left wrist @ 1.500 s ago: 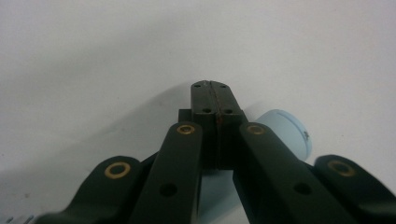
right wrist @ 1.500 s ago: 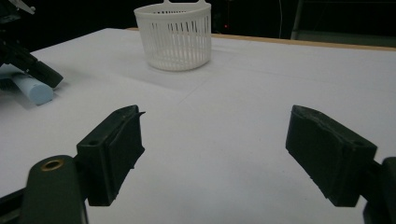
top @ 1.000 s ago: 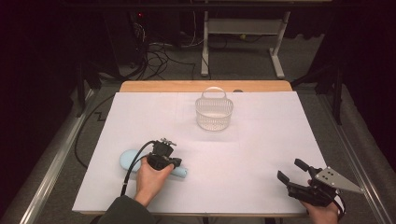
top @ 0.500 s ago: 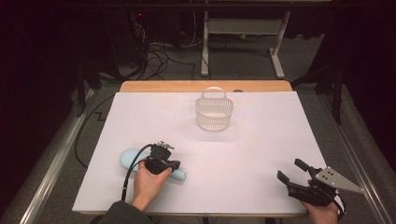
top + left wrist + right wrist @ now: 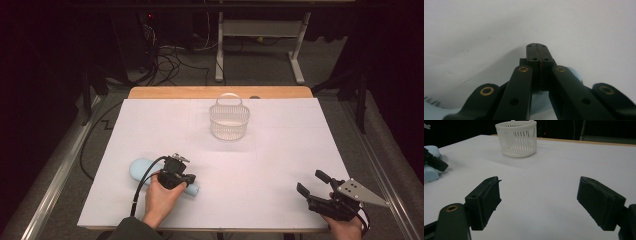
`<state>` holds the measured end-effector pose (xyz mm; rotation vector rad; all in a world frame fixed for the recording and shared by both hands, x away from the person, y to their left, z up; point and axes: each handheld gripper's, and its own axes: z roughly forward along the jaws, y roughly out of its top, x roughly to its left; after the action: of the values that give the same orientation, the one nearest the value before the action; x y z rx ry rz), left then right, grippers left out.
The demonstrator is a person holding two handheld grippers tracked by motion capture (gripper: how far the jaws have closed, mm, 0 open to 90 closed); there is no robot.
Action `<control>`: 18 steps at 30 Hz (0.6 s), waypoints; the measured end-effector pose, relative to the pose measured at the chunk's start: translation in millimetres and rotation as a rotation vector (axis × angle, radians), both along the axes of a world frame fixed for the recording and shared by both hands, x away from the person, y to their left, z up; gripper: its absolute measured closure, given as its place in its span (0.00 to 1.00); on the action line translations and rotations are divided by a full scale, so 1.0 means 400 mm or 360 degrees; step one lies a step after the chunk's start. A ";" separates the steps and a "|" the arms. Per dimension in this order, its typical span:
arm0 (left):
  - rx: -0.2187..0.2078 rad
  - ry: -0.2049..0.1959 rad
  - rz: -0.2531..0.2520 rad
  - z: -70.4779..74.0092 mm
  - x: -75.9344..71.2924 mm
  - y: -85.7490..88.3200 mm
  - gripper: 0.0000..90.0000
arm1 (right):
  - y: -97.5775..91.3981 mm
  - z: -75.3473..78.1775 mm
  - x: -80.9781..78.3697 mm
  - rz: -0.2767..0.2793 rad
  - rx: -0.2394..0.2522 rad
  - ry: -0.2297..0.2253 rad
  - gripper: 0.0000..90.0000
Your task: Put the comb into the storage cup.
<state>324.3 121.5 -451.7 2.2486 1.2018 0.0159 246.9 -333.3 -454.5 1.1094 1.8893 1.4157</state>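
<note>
Directly beneath the left gripper (image 5: 176, 176) lies a pale blue object (image 5: 142, 168), rounded at one end and cylindrical at the other, flat on the white table cover (image 5: 280, 165). In the left gripper view the two black pads (image 5: 534, 53) meet face to face with nothing between them, so this gripper is clenched empty; the blue object (image 5: 574, 75) shows below and behind the jaws rather than inside them. The step in hand appears to be the approach to a grasp of that object, with the pickup not yet made. The right gripper (image 5: 314, 187) rests near the front edge of the cover, well apart from the blue object, its jaws spread wide and empty. Ahead of the right gripper, across open cover, stands a white slotted basket (image 5: 517, 138), upright and seemingly empty. The next move probably calls for spreading the left jaws, setting them astride the cylindrical end, and closing; the basket is the likely destination.
</note>
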 end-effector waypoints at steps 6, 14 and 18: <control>-0.0012 0.0008 -0.0001 -0.004 -0.018 0.013 1.00 | 0.000 0.000 0.000 0.0002 0.0000 0.0000 0.22; -0.0018 -0.0003 0.0002 -0.005 -0.043 0.036 1.00 | 0.003 -0.001 0.004 0.0001 0.0000 -0.0001 0.22; -0.0022 -0.0007 0.0006 -0.006 -0.054 0.045 1.00 | 0.003 0.000 0.006 0.0006 -0.0003 0.0003 0.22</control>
<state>302.6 139.5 -454.2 2.2331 1.2000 0.0140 249.3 -331.9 -454.7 1.1071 1.8946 1.4156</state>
